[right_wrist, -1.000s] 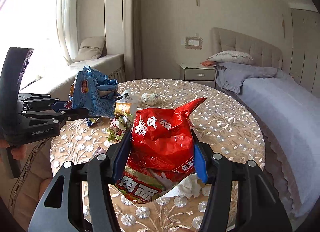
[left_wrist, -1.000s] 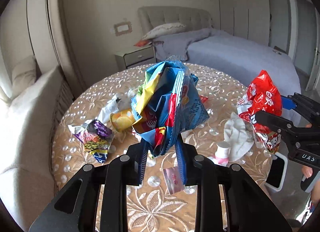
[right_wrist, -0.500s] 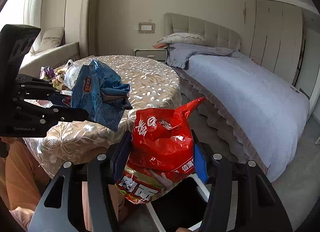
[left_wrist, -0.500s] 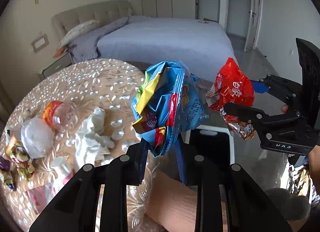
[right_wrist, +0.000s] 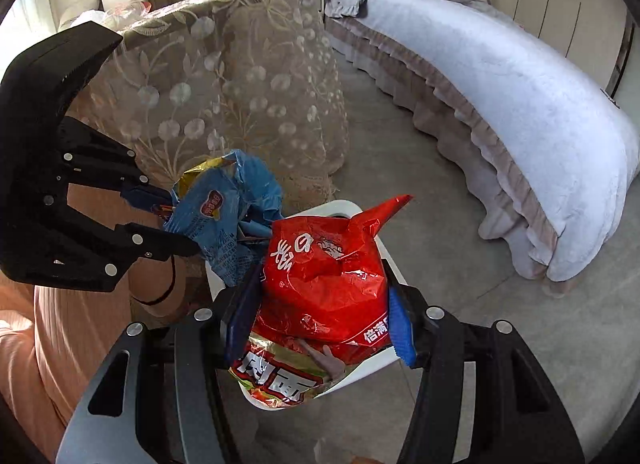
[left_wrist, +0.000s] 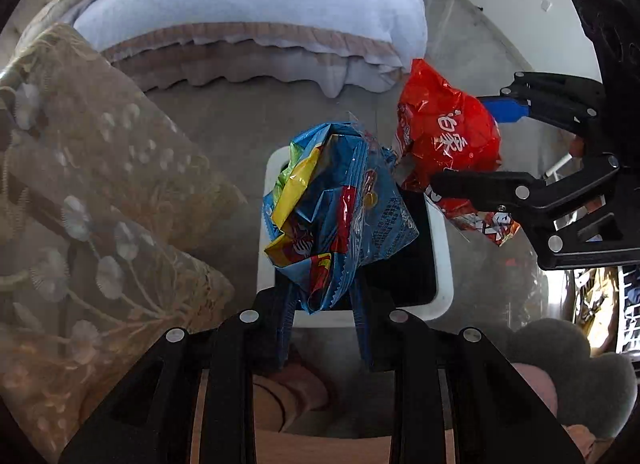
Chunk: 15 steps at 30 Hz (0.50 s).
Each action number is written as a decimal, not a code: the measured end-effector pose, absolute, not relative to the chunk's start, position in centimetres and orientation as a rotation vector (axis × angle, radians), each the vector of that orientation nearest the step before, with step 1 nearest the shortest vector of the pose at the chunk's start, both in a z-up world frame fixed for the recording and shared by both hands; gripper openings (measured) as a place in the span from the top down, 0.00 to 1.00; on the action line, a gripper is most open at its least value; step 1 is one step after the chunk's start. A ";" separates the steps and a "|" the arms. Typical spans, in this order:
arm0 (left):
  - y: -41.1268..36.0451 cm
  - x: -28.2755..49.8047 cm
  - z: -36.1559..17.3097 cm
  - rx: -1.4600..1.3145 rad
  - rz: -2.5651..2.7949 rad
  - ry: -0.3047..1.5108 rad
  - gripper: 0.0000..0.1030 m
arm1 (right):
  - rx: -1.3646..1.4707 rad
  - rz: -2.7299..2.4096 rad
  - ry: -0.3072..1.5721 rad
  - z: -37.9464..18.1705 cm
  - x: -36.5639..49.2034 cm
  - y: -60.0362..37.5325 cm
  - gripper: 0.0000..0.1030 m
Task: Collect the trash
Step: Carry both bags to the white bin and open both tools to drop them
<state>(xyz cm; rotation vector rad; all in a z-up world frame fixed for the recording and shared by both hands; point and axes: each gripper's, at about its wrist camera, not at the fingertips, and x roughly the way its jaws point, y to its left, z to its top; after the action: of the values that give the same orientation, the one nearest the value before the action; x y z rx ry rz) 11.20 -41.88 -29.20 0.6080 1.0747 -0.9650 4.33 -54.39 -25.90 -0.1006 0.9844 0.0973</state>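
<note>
The left gripper (left_wrist: pixel 324 318) has its jaws clenched on the crumpled blue snack bag (left_wrist: pixel 340 212) at the centre of the left wrist frame, above the white bin (left_wrist: pixel 440 248), while the right gripper (right_wrist: pixel 320 324) grasps the red noodle packet (right_wrist: pixel 328 276) low in its frame. The red packet hangs over the bin's rim, so it may fall on the floor (right_wrist: pixel 480 304) if released here. The bin's interior looks dark; I cannot tell its contents.
</note>
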 end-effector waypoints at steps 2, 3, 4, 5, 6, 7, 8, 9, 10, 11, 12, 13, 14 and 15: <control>-43.0 11.5 -30.9 0.653 -0.994 1.082 0.74 | -0.091 0.137 1.030 -27.4 4.8 -55.3 0.43; -43.3 11.8 -31.7 0.675 -1.005 1.078 0.74 | -0.092 0.150 1.052 -28.2 4.8 -56.0 0.43; -43.7 11.7 -32.5 0.698 -1.028 1.089 0.73 | -0.095 0.163 1.068 -28.9 5.0 -56.4 0.39; -44.1 11.7 -33.3 0.723 -1.050 1.105 0.72 | -0.085 0.203 1.097 -29.9 5.2 -56.9 0.18; -44.3 11.7 -34.1 0.748 -1.064 1.126 0.66 | -0.076 0.234 1.127 -30.7 5.3 -57.3 0.02; -45.1 12.2 -35.3 0.784 -1.072 1.167 0.41 | -0.064 0.266 1.153 -31.5 5.5 -57.9 0.04; -45.6 12.5 -35.8 0.803 -1.067 1.200 0.21 | -0.055 0.280 1.186 -32.2 5.7 -58.2 0.04; -45.7 12.6 -36.2 0.803 -1.053 1.206 0.05 | -0.049 0.289 1.207 -32.6 5.8 -58.5 0.04; -45.8 12.8 -36.2 0.793 -1.052 1.210 0.05 | -0.047 0.296 1.209 -33.0 5.8 -58.7 0.04; -45.7 12.9 -35.9 0.776 -1.063 1.211 0.05 | -0.053 0.299 1.204 -33.1 5.7 -58.6 0.04; -45.8 13.1 -35.6 0.760 -1.071 1.200 0.05 | -0.068 0.299 1.203 -33.2 5.6 -58.4 0.04; -45.8 13.2 -35.3 0.750 -1.071 1.182 0.05 | -0.078 0.300 1.202 -33.0 5.6 -58.3 0.04; -45.7 13.1 -34.8 0.744 -1.071 1.168 0.05 | -0.082 0.300 1.197 -32.9 5.5 -58.2 0.04; -45.5 13.0 -34.4 0.740 -1.073 1.157 0.05 | -0.083 0.300 1.189 -33.0 5.6 -58.3 0.04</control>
<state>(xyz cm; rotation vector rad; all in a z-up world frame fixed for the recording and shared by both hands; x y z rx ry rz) 13.01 -45.47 -34.36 0.7397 1.1574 -1.0728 5.64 -58.31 -32.99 -0.0835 1.1886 0.2996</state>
